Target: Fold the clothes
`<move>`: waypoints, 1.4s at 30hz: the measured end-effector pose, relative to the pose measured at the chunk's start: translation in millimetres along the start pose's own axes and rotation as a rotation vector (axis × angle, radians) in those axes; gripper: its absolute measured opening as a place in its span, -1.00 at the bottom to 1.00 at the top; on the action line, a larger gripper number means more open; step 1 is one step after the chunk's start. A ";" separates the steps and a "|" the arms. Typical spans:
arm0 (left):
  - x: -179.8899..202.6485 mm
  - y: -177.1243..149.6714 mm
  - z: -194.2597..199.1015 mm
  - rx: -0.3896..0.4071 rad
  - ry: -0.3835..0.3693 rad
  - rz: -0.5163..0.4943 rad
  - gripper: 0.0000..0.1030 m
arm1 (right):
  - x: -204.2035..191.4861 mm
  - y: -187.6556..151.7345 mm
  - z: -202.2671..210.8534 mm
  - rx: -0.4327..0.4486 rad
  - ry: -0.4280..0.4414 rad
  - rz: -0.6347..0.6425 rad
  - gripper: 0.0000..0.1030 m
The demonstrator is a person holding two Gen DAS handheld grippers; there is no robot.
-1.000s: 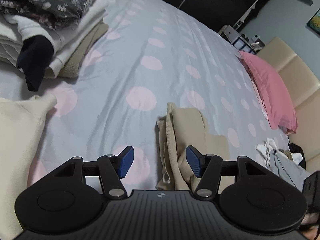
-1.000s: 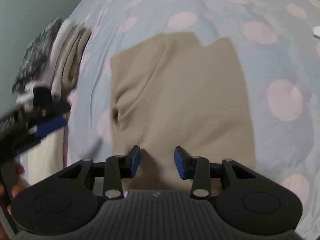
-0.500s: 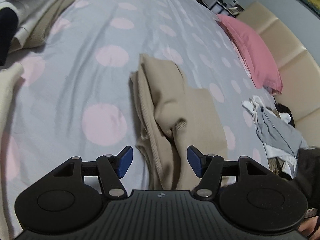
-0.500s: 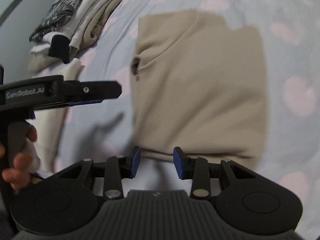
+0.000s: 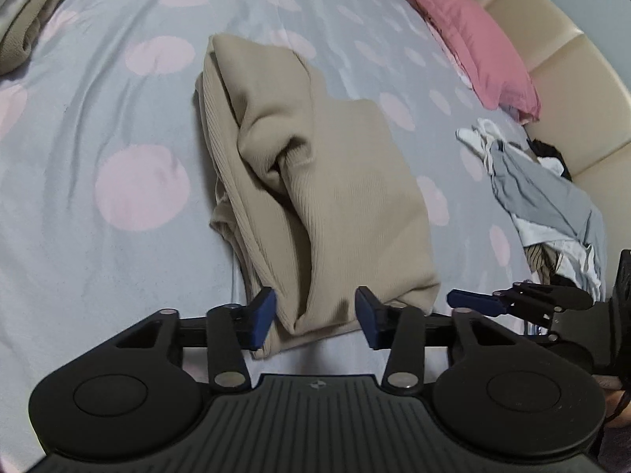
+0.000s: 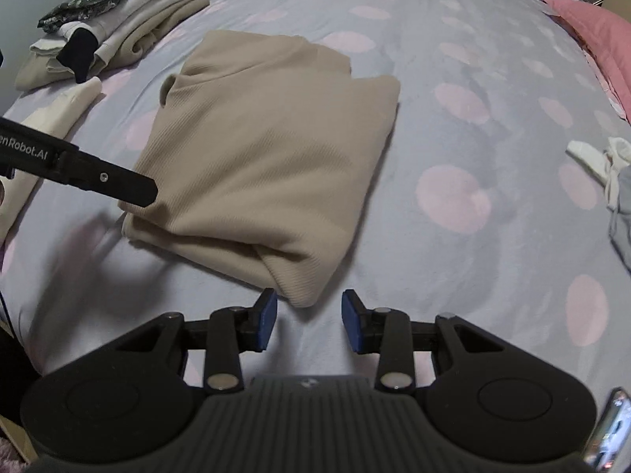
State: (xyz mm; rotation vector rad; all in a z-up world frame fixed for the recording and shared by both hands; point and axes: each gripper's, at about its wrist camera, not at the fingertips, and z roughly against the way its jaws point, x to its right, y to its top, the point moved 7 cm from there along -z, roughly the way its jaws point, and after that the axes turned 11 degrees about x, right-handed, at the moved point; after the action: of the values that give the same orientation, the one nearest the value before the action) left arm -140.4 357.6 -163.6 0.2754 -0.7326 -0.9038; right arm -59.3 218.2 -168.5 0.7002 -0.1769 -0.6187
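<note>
Your left gripper has just been closing its jaws around the near edge of the folded beige sweater, pads either side but not yet pinching. Your right gripper sits parted and empty just short of its corner on the dotted bedsheet.

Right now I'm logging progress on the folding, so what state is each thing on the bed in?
Beige top: folded, flat on the bed.
Stack: folded, piled at the far corner.
Loose clothes: unfolded, crumpled in a heap.
Pillow: lying by the headboard.
Left tool: jaws just been closing, the top's near edge between them, not pinched.
Right tool: open, empty, just short of the top's corner.
</note>
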 end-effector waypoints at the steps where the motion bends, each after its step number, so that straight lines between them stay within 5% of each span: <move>1: -0.4 -0.6 -0.2 -0.001 0.006 -0.004 -0.42 | -1.6 -2.2 -3.5 0.005 0.003 -0.016 -0.22; 6: -0.8 0.2 3.8 0.015 -0.001 0.007 -0.86 | -16.8 -0.2 -16.3 0.035 -0.050 0.028 -0.37; 7: 0.5 2.1 8.0 0.030 -0.010 0.010 -0.86 | -19.1 1.6 -15.1 0.042 -0.068 0.060 -0.63; 13: -0.6 13.9 33.7 0.108 -0.058 0.026 -0.90 | -25.6 5.0 2.4 0.071 -0.095 0.163 -0.78; 23: -16.0 -15.6 16.7 -0.002 0.001 0.007 -0.94 | -0.3 -15.2 -4.0 -0.040 -0.103 0.080 -0.83; 25: -18.7 -14.8 19.9 0.004 0.003 0.020 -0.94 | 9.6 -19.8 -3.3 -0.069 -0.141 0.061 -0.99; 31: -29.8 -8.9 35.6 0.017 0.066 0.007 -0.92 | 27.8 -6.6 13.7 -0.009 -0.118 -0.047 -0.90; 36: -22.7 19.3 57.3 0.169 0.025 0.015 -0.53 | 27.0 22.6 18.1 0.064 -0.086 -0.077 -0.83; 37: -21.6 25.1 58.5 0.199 0.023 0.017 -0.47 | 27.9 28.9 17.5 0.076 -0.082 -0.088 -0.69; 39: -19.1 38.0 56.6 0.259 0.017 0.036 0.08 | 30.8 41.3 16.6 0.103 -0.072 -0.117 -0.28; 42: -15.3 53.9 49.4 0.329 0.016 0.049 0.19 | 37.4 58.7 13.5 0.139 -0.051 -0.176 -0.24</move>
State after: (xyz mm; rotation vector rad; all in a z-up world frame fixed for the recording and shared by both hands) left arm -147.1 406.2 -107.3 0.5521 -0.8695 -0.7317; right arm -6.2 223.8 -121.9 0.8404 -0.2077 -0.7988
